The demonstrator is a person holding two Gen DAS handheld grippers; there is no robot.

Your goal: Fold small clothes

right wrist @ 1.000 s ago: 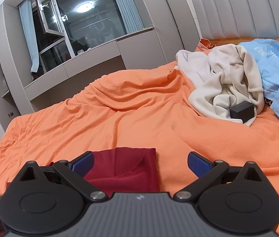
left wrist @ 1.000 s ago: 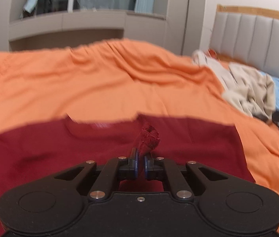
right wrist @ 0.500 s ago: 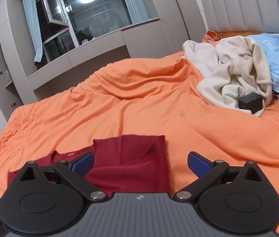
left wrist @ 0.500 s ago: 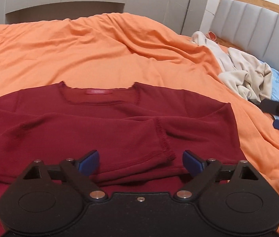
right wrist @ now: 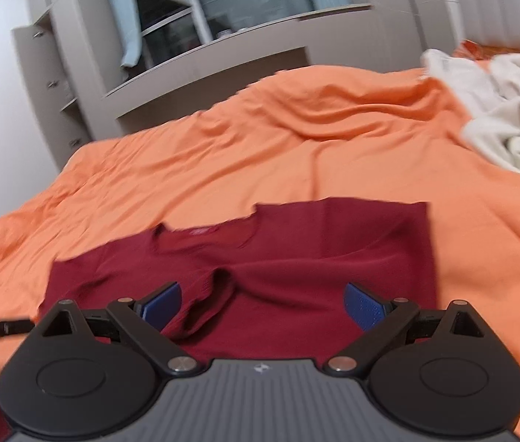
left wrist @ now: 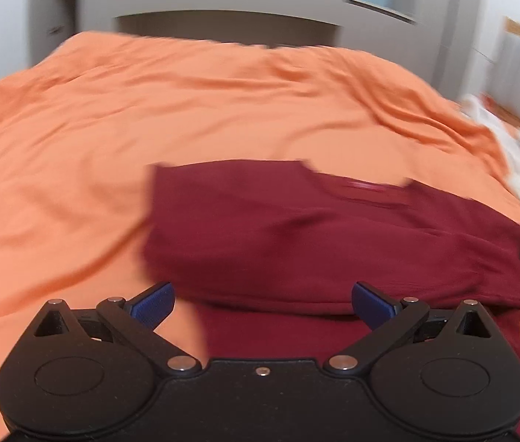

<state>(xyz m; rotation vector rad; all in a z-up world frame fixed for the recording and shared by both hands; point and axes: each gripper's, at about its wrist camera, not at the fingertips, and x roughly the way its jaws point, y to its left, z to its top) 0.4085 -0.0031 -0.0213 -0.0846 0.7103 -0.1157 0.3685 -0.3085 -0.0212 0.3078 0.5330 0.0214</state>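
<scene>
Dark red top (right wrist: 296, 258) lies flat on the orange sheet (right wrist: 296, 140), near edge of bed, w/ neckline and small label facing the far side. In the right wrist view both sleeves are folded in across the body; one cuff forms a loop just ahead of the claw. Right edge of the top looks straight. In the left wrist view the top (left wrist: 315, 239) sits ahead and to the right, its left side doubled over into a thick fold; pic is blurred so seams can't be read.

Left gripper (left wrist: 261, 300): jaws opening, nearly at full spread, blue pads wide apart, nothing pinched btwn them; red cloth only lies below the gap. Right gripper (right wrist: 261, 305): jaws wide apart too, over the lower part of the top, not clamped on anything. Its tip also shows at the right edge of the left view, by the top's right side.

Further out: cream clothes pile (right wrist: 499, 110) at the right on the sheet, well apart from the top. Beyond the bed, grey cabinets (right wrist: 204, 84) and a window (right wrist: 241, 3) w/ pale blue curtain.
</scene>
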